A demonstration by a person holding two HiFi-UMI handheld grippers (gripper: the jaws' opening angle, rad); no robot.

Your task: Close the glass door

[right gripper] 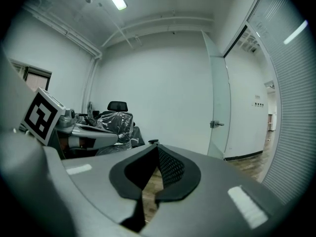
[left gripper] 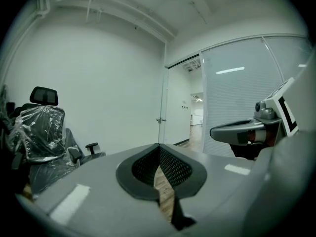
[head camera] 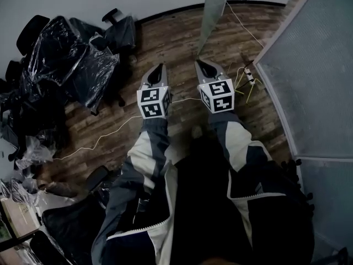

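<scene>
Left gripper state: the left gripper (head camera: 160, 68) has its jaws clenched tip to tip, with nothing between them.
Right gripper state: the right gripper (head camera: 199, 63) also has its jaws clenched and empty. It sits just beside the left one, and both are aimed at 12 o'clock.
Task object: the glass door (head camera: 212, 7) stands open at 12 o'clock from the grippers, seen nearly edge-on and apart from both. Its handle (right gripper: 216, 124) shows at 2 o'clock of the jaws in the right gripper view.
Step status: judged not begun, as nothing touches the door.
Risk, trip: a white cable (head camera: 110, 132) crosses the wooden floor (head camera: 165, 43) at 8 o'clock of the left gripper. A foot could snag it on the approach.
Risk, slip: clenched tips may skid on smooth glass if the push lands on bare pane, away from the handle.
Risk, slam: a hard shove may drive the leaf against its frame beside the frosted partition (head camera: 309, 81).
Surroundings, left: plastic-wrapped office chairs (head camera: 66, 59) stand at 10 o'clock, well apart from the door.
Surroundings, right: a small yellow-wired object (head camera: 245, 83) lies at 3 o'clock of the right gripper, near the partition foot. Its kind cannot be told.
Obstruction: nothing is seen between the grippers and the door.
</scene>
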